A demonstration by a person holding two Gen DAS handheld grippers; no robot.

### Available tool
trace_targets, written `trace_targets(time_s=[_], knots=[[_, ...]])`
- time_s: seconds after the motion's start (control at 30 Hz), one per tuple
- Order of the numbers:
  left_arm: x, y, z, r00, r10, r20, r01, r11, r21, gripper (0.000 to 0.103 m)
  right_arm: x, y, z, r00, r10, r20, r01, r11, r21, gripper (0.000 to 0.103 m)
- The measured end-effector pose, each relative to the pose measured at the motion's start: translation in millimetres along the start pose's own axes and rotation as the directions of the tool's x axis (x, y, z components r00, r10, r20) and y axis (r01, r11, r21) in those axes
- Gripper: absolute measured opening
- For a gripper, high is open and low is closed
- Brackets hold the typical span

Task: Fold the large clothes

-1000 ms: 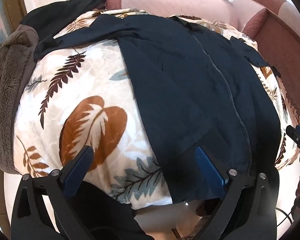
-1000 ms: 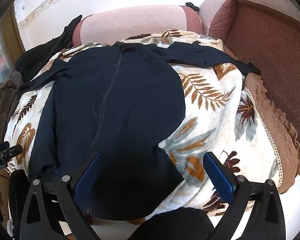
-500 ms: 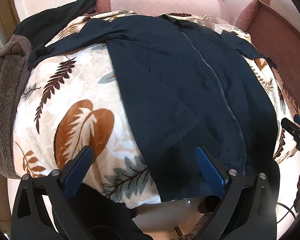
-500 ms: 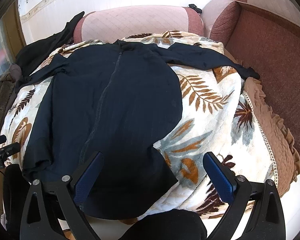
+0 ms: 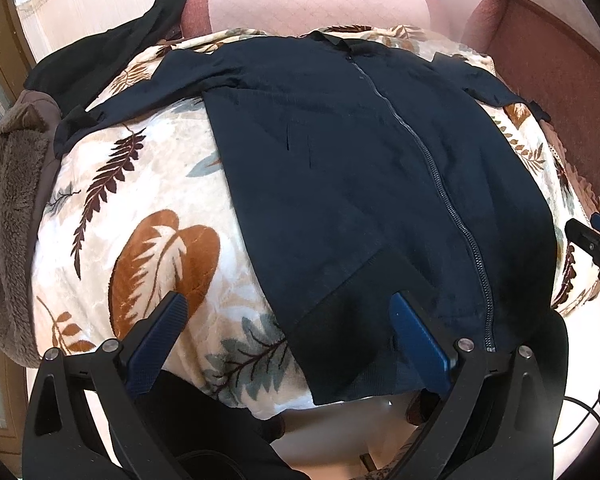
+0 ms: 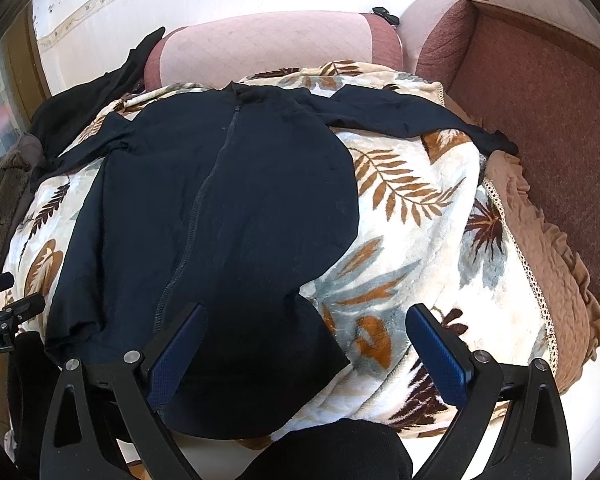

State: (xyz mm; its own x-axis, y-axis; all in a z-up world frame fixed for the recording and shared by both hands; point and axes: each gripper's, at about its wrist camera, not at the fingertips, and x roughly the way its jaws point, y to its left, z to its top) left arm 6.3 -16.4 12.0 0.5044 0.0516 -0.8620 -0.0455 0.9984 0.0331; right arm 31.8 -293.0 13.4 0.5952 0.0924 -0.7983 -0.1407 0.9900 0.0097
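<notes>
A dark navy zip-up jacket (image 5: pixel 364 184) lies spread flat, front up, on a leaf-patterned blanket (image 5: pixel 140 208); both sleeves stretch out to the sides near the collar. It also shows in the right wrist view (image 6: pixel 228 216). My left gripper (image 5: pixel 288 332) is open and empty above the jacket's lower left hem. My right gripper (image 6: pixel 304 336) is open and empty above the lower right hem, over the blanket (image 6: pixel 420 232). Each gripper shows at the edge of the other's view.
The blanket covers a pink and maroon sofa (image 6: pixel 540 100) with a back cushion (image 6: pixel 268 48). A black garment (image 5: pixel 112 52) lies at the far left. A brown fleecy throw (image 5: pixel 8 200) hangs at the left edge. A tan ruffled cover (image 6: pixel 548 264) lines the right side.
Both grippers have drawn back and risen slightly, so more of the jacket and sofa shows. Both stay open and empty. The jacket has not moved.
</notes>
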Motion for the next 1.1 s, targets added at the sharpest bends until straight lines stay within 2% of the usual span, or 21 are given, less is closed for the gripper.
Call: trace_targets(time_s=[0.73, 1.0, 1.1], knots=[[4, -2, 3, 1.0, 0.002, -0.014, -0.002, 1.0, 0.004, 0.102, 4, -7, -1, 1.0, 0.02, -0.006, -0.019, 0.999, 0.025, 0.099], [13, 44, 14, 0.998, 0.006, -0.063, -0.015, 0.991, -0.132, 0.102, 10, -38, -4, 0.999, 0.042, -0.008, -0.04, 0.993, 0.11, 0.098], [19, 38, 9, 0.994, -0.045, -0.1, 0.032, 0.991, -0.131, 0.102, 21, -45, -6, 0.997, 0.062, -0.038, -0.056, 0.988, 0.142, 0.097]])
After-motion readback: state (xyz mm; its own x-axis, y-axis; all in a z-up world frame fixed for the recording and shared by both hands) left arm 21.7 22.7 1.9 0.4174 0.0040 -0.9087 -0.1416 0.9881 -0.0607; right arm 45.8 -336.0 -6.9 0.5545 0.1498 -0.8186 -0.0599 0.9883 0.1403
